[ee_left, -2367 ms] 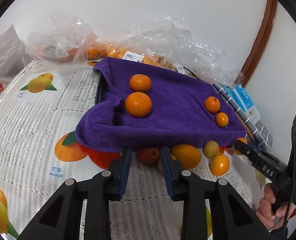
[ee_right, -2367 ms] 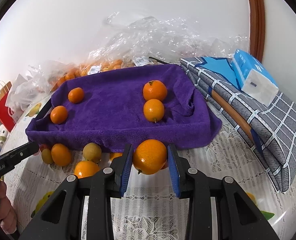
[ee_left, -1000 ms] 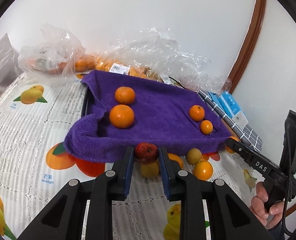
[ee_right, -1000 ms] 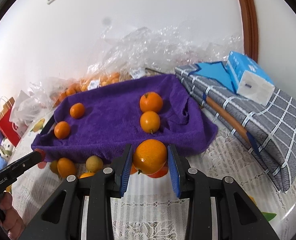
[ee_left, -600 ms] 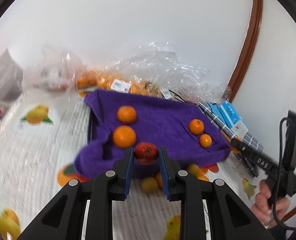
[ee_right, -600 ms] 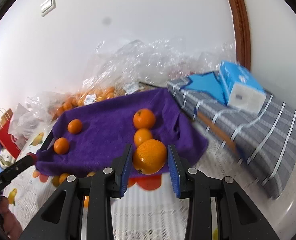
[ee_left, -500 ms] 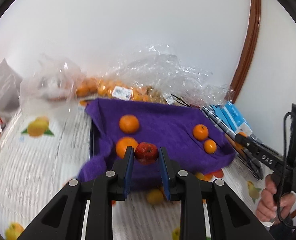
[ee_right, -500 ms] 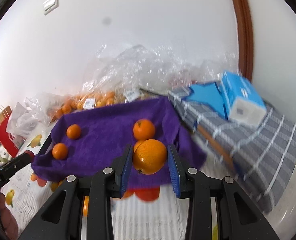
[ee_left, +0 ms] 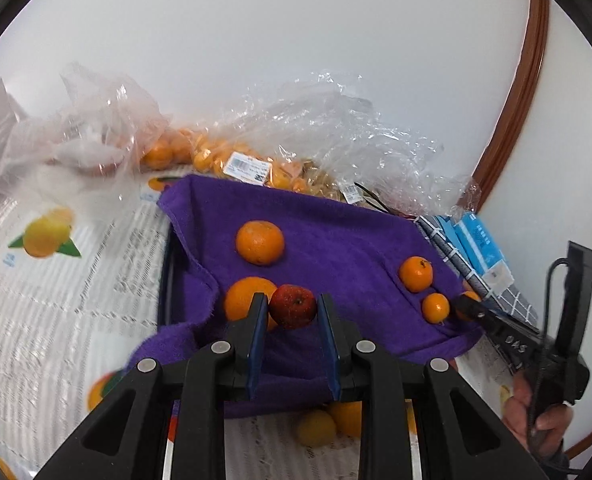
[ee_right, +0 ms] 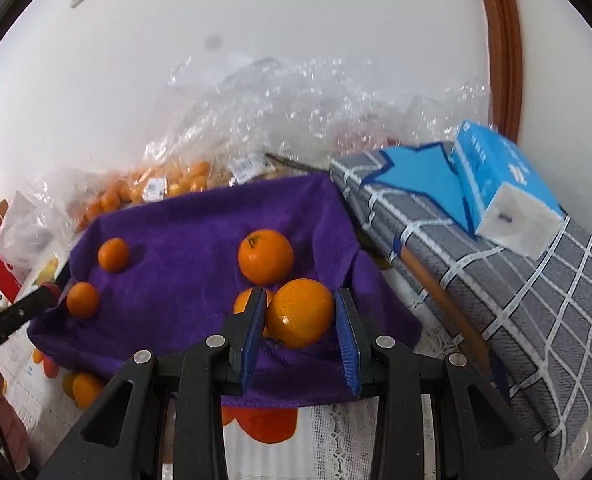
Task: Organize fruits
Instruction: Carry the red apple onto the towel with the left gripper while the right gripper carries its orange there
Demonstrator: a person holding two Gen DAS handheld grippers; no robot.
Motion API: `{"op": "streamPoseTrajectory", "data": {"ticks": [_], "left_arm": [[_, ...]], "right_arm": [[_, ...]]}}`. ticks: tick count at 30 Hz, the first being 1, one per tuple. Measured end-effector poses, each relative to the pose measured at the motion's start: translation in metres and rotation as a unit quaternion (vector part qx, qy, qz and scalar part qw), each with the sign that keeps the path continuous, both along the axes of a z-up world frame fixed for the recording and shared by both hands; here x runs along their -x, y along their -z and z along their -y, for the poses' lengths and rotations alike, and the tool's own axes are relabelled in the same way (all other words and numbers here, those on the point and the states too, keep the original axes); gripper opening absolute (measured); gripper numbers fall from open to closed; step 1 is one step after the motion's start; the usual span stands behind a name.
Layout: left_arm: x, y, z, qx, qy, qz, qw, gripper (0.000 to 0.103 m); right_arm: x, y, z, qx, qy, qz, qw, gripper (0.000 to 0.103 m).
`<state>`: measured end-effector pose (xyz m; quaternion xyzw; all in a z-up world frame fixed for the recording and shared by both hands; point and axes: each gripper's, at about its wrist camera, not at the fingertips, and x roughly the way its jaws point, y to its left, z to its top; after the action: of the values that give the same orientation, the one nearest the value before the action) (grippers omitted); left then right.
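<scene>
Left tool (ee_left: 292, 314) pinches small red fruit (ee_left: 293, 306); right tool (ee_right: 299, 316) clamps large orange (ee_right: 299, 313). Risk: released fruit rolls off purple towel (ee_left: 335, 240).

both views are fisheyes riding just behind their own fingers, tilted down at close range. the left wrist view looks across the purple towel (ee_left: 335, 236) from its near left corner, toward the wall and the plastic bags (ee_left: 327, 136). the right wrist view faces the same towel (ee_right: 184, 248) from its near right side. each catches the other gripper at its edge.
</scene>
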<state>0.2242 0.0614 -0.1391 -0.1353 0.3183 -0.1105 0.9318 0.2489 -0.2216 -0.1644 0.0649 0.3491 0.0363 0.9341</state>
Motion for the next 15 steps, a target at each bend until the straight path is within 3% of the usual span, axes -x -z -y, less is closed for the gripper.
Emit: {"op": "streamPoseTrajectory", "data": {"ticks": [15], "left_arm": [[-0.004, 0.009, 0.016, -0.032, 0.003, -0.014, 0.9994, 0.024]], "right_arm": [[-0.003, 0.007, -0.003, -0.001, -0.007, -0.012, 1.000, 0.035]]}}
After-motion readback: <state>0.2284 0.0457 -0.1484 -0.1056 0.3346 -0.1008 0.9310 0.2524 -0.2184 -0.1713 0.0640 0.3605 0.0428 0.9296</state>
